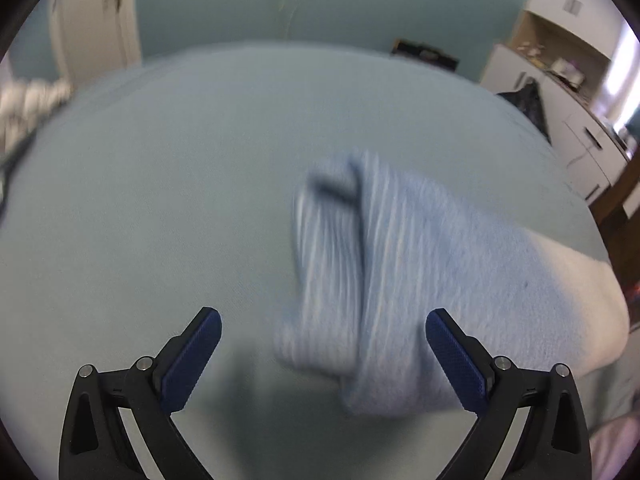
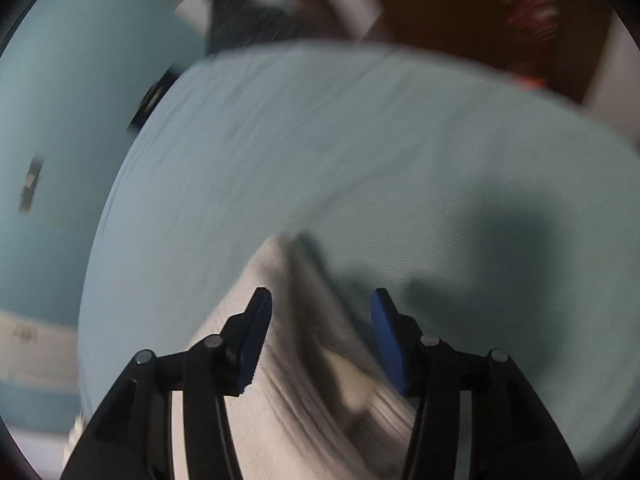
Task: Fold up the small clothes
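A small light-blue sock [image 1: 384, 272] with a white toe end lies folded over itself on the pale blue sheet [image 1: 160, 180], blurred by motion. My left gripper [image 1: 323, 318] hovers over its near end with the jaws wide open and nothing pressed between the blue pads [image 1: 192, 360]. In the right wrist view the whitish end of the sock [image 2: 312, 380] lies under and between my right gripper [image 2: 320, 300], whose jaws stand apart and do not press on the cloth. That picture is smeared too.
The sheet-covered bed runs to a far edge [image 1: 280, 46] by a teal wall. White cupboards [image 1: 580, 120] and a dark bag [image 1: 528, 100] stand at the right. Pale crumpled cloth [image 1: 28, 100] lies at the left edge. Something red [image 2: 528, 4] shows beyond the bed.
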Tool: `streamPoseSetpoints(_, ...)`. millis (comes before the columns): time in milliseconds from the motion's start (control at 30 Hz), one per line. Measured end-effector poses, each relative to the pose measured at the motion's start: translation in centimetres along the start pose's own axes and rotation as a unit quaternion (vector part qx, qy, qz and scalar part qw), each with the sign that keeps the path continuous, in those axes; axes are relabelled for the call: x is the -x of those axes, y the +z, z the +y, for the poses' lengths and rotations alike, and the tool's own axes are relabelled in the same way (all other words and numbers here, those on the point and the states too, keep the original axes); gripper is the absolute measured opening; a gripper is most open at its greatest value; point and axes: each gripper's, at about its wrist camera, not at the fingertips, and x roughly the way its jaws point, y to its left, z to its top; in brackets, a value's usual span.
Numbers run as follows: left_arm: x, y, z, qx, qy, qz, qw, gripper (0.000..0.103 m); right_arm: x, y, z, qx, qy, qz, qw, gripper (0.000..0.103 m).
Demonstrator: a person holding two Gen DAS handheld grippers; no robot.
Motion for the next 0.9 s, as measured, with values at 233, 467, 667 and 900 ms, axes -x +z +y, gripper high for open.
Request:
streamPoseSetpoints(233,-5.3,5.0,-1.9,-0.023,-0.101,0.062,0.9927,0.101,5.0,-7.0,3.3,0.127,0.080,0.054,0.987,0.089)
streamPoseSetpoints(467,-8.9,7.0,0.0,0.110,-0.201,0.128,0.9650,0.022,-1.2,-14.5,6.5,0.174,0.093,0.164,0.966,0.089)
streamPoseSetpoints(667,-3.8,7.3,1.5,0.129,-0.241,0.089,0.9578,0.016,-3.0,-14.0,8.7,0.202,0.084,0.142,0.965,0.090)
streamPoseSetpoints(900,-7.6,6.8,-0.5,0.118,-0.121,0.136,0.9763,0.020,-3.9,-13.4,7.6,0.205,0.084,0.139,0.965,0.089)
